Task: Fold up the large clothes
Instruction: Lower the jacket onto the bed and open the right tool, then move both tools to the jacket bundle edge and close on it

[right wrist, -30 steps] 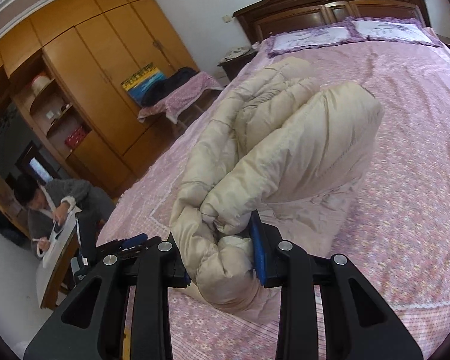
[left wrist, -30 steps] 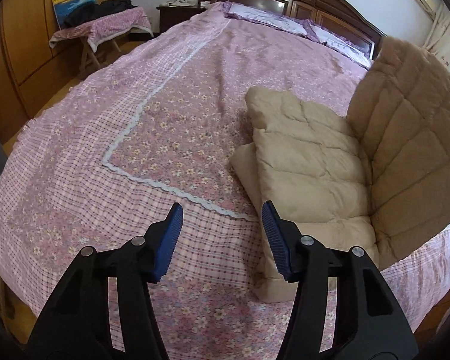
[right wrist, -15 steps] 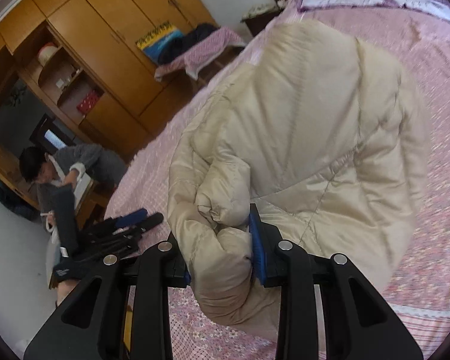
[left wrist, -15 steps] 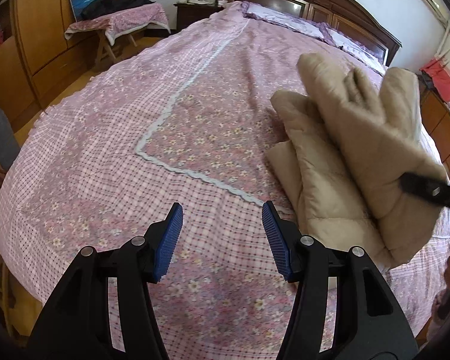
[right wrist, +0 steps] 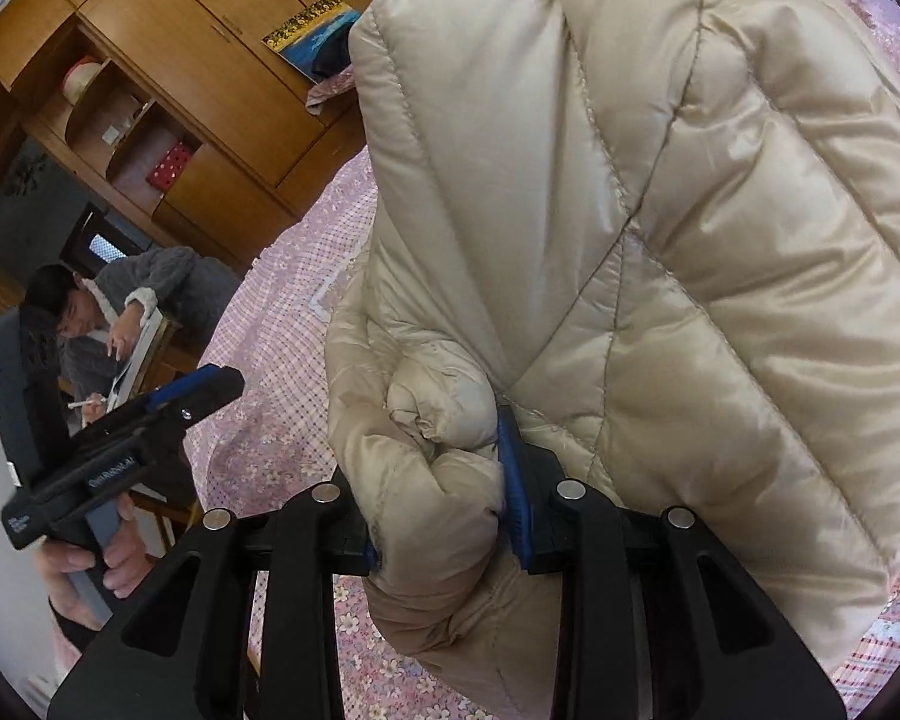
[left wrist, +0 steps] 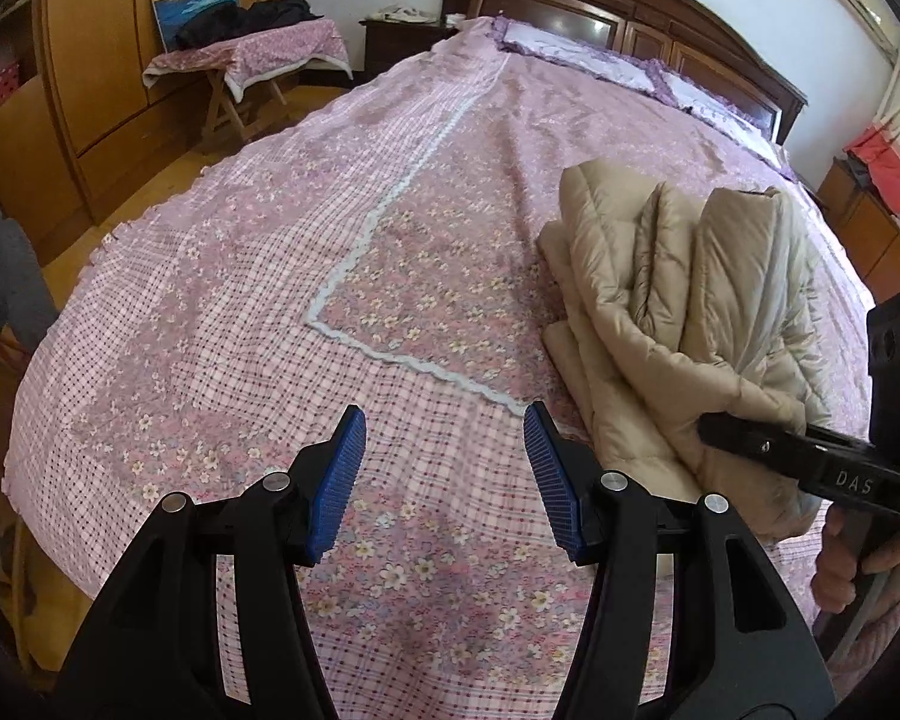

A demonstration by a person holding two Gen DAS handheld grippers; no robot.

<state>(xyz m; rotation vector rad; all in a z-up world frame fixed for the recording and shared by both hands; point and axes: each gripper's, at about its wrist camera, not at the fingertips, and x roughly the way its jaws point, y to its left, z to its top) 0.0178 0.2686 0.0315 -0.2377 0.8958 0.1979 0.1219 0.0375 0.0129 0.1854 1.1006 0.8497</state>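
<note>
A beige quilted puffer jacket [left wrist: 678, 300] lies folded over itself at the right of the pink bedspread [left wrist: 390, 276]. My right gripper [right wrist: 444, 480] is shut on a bunched edge of the jacket [right wrist: 630, 210], which fills most of the right wrist view. In the left wrist view the right gripper [left wrist: 708, 429] comes in from the right edge, a hand below it, its tips buried in the fabric. My left gripper [left wrist: 444, 468] hangs open over bare bedspread, left of the jacket and touching nothing. The left gripper [right wrist: 210, 381] also shows at the left in the right wrist view.
A dark wooden headboard [left wrist: 618, 18] with pillows [left wrist: 576, 51] closes the far end of the bed. A small covered folding table [left wrist: 252, 54] and wooden wardrobes [left wrist: 90, 60] stand to the left. A person [right wrist: 126, 312] sits writing at a desk beyond the bed's corner.
The right gripper has swung the raised part of the jacket over and down onto the lower part, and now shows at the right edge of the left wrist view. The left gripper drifted slightly, still open.
</note>
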